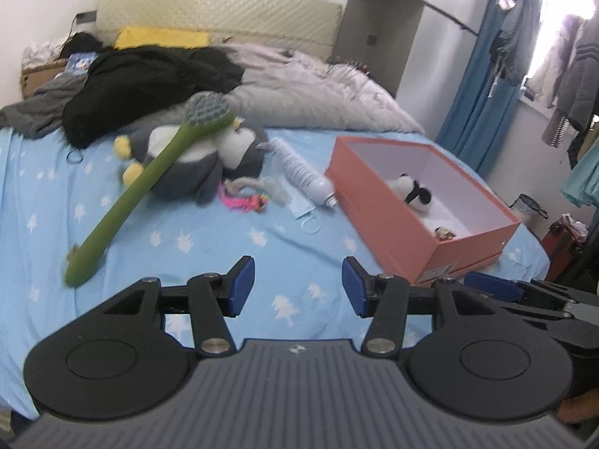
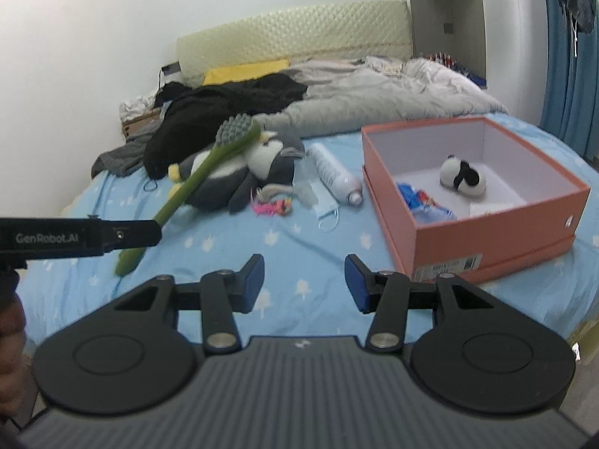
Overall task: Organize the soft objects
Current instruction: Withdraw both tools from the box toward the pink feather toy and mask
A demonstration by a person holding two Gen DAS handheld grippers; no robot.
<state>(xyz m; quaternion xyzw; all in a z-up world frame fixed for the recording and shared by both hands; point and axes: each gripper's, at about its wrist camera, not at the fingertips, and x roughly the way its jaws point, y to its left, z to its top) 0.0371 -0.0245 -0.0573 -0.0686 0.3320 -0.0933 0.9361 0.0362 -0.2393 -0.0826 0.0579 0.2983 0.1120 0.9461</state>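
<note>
Both claws hang empty above the near edge of the bed (image 1: 45,194): the left claw (image 1: 298,287) and the right claw (image 2: 304,284) each have their blue pads spread wide with only the star-print sheet between them.

The orange shoebox (image 1: 397,220), right of centre in both views, already holds a small panda plush (image 2: 463,176) and something blue, so the sorting looks partly done. Still out on the sheet, centre-left of frame, lies a grey-and-white penguin plush (image 1: 194,157). A long green back brush (image 1: 149,183) rests tilted across it. Just beside the penguin are a small pink toy (image 1: 243,201), a white spray bottle (image 1: 305,176) and a pale blue face mask (image 1: 305,212).

The likely next pick is the penguin. To do it well, shift the brush aside first, or come in from the penguin's free right side so the handle is not dragged along. Pinch a thick fold of the body rather than a flipper, since the stuffing will give and a shallow bite may slip. Lift it clear of the box wall, then release low over the open floor space beside the panda.
</note>
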